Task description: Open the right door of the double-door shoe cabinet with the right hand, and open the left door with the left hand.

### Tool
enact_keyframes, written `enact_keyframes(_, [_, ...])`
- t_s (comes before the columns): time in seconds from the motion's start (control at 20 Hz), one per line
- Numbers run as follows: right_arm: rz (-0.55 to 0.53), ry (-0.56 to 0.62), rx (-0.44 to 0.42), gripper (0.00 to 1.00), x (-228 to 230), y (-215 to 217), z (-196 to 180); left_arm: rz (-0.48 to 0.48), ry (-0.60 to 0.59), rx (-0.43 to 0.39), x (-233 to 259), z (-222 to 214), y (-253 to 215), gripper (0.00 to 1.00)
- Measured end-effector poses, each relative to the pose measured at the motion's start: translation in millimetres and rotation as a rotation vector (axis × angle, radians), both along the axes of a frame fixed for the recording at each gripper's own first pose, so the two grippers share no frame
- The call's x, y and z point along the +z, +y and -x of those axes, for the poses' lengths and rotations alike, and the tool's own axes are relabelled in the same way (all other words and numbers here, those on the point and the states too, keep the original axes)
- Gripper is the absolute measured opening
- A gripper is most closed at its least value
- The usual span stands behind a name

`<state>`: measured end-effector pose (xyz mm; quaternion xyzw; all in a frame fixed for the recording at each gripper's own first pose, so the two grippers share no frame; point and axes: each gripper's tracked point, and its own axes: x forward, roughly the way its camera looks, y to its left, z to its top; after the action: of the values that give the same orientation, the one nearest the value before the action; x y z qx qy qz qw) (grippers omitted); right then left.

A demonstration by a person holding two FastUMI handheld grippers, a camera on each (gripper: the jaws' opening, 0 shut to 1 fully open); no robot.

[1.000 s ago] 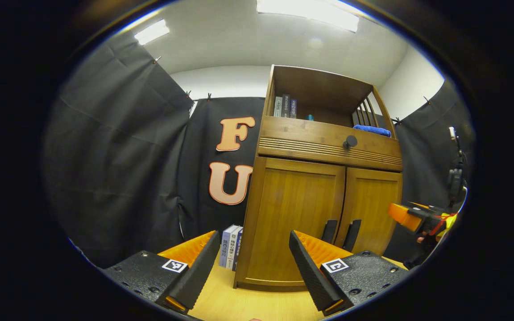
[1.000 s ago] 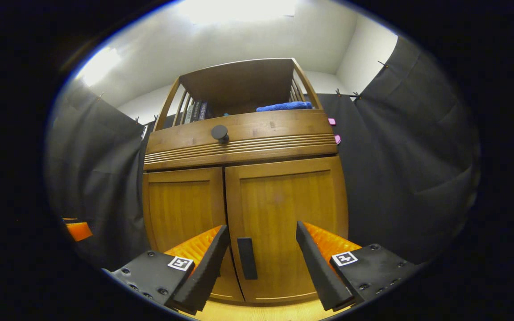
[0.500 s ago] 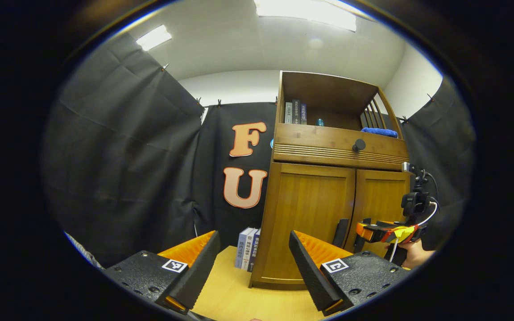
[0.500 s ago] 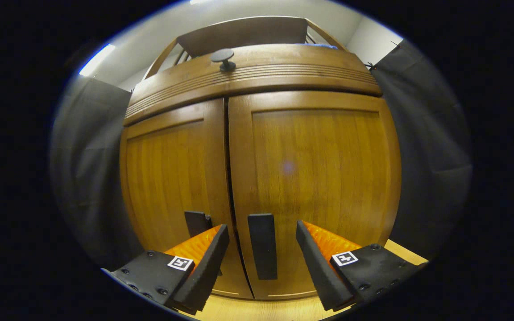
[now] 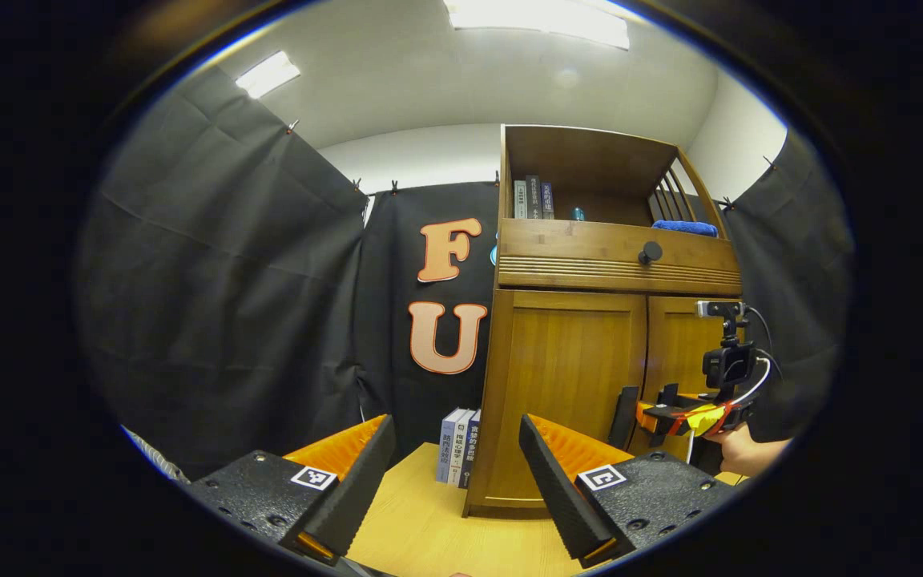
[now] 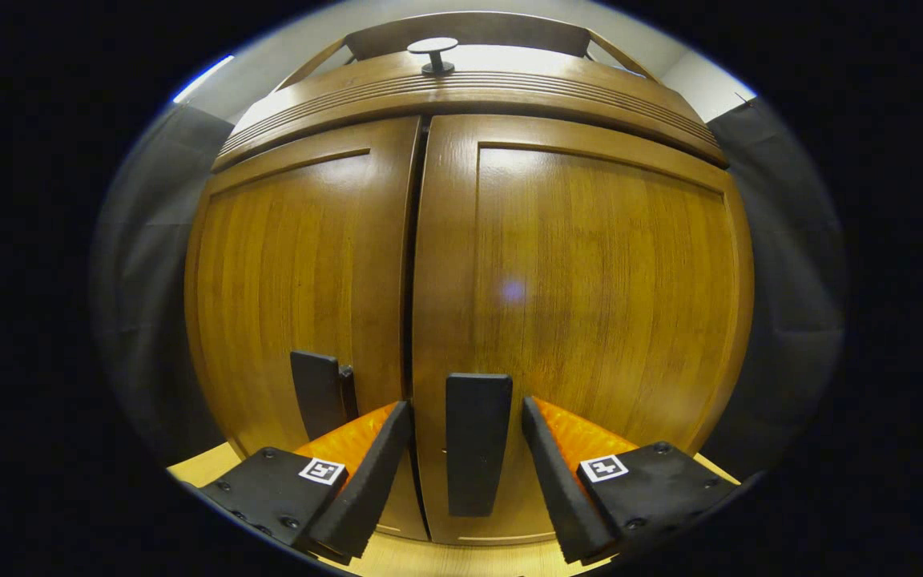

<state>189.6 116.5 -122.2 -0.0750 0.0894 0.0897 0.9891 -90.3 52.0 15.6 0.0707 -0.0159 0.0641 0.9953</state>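
Change: over the last second the right gripper closed in on the cabinet until the right handle stood between its fingers
Meaning: right door looked ready to be gripped; both doors were shut
Right fingers: spread, flanking the handle, not pressing it
Left gripper: fingers spread, empty, cabinet well ahead and to their right
Left door: flat, amber wood, dark handle at its inner edge

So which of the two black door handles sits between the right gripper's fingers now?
The right door's handle, just right of the seam between the doors. It stands between the open fingers of the right gripper; the left door's handle lies outside them.
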Motion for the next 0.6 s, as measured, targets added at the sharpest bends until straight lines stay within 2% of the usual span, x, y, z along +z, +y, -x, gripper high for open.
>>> enact_keyframes(0.1, [0.037,-0.008,0.004,0.90,-3,0,-2,0.009,-0.001,-0.006,-1,-2,0,0.98])
enact_keyframes(0.15, [0.039,0.000,0.002,0.89,-4,0,-1,0.009,0.002,-0.012,-2,-2,-1,0.94])
enact_keyframes(0.25, [0.012,0.020,0.005,0.90,-7,3,0,0.004,0.001,-0.012,-2,-4,1,0.94])
enact_keyframes(0.3, [-0.007,0.030,0.002,0.86,-8,5,1,0.004,-0.001,-0.013,-1,-4,1,0.98])
enact_keyframes(0.35, [-0.025,0.045,-0.001,0.82,-12,4,1,0.007,-0.002,-0.015,0,-5,1,0.94])
enact_keyframes(0.6, [-0.137,0.095,0.051,0.42,-14,-4,1,0.006,0.002,-0.018,2,-7,3,0.94])
